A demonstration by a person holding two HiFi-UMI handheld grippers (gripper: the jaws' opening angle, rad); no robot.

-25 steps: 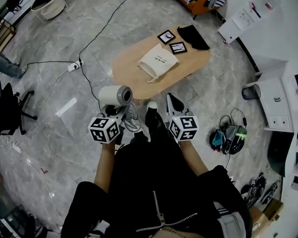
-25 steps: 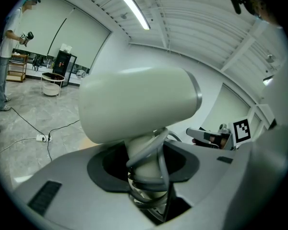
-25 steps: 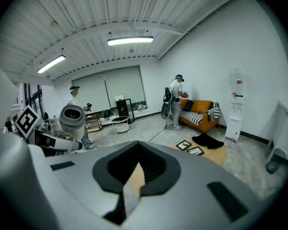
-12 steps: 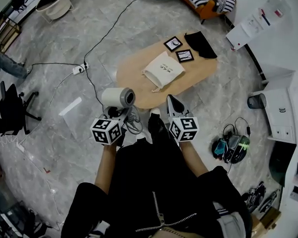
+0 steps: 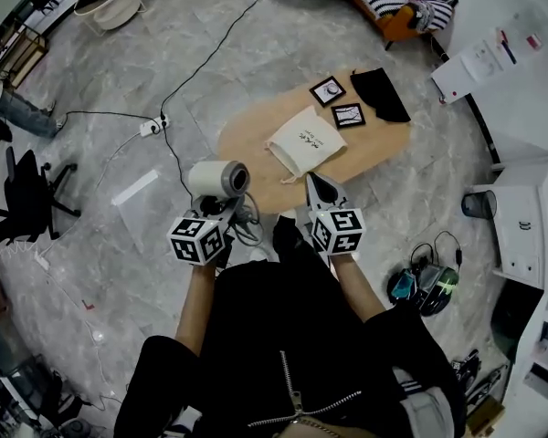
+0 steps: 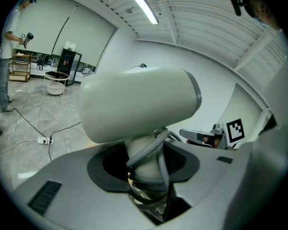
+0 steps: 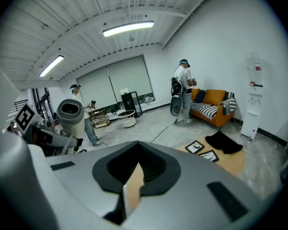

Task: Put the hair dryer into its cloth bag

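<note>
Looking down from the head view, the left gripper (image 5: 223, 212) sits at lower centre-left of the frame, and it has the hair dryer (image 5: 216, 178) by the handle. The pale barrel stands above the jaws with its grey-ringed end facing right. In the left gripper view the hold is plain: the left gripper (image 6: 149, 178) has its jaws pinching the handle of the hair dryer (image 6: 134, 104). The grey cord (image 6: 156, 150) is wound round that handle in loops, right down into the gap. The dryer is up in the air, over the grey marbled floor (image 5: 119, 80), just short of the table's near edge.

Over to the right gripper (image 5: 318, 186), at centre frame beside the left one. Its jaws are pressed together with nothing between them, the tip at the table's near edge. The right gripper view confirms it: the right gripper (image 7: 130, 186) shows only a thin seam.

The cloth bag (image 5: 303, 140) lies flat in the middle of the oval wooden table (image 5: 388, 144), in the upper centre of the head view, cream-coloured. Two small framed pictures (image 5: 329, 90) and a black cloth (image 5: 381, 94) lie beyond it. An orange sofa (image 5: 393, 7) shows at the top edge.
</note>
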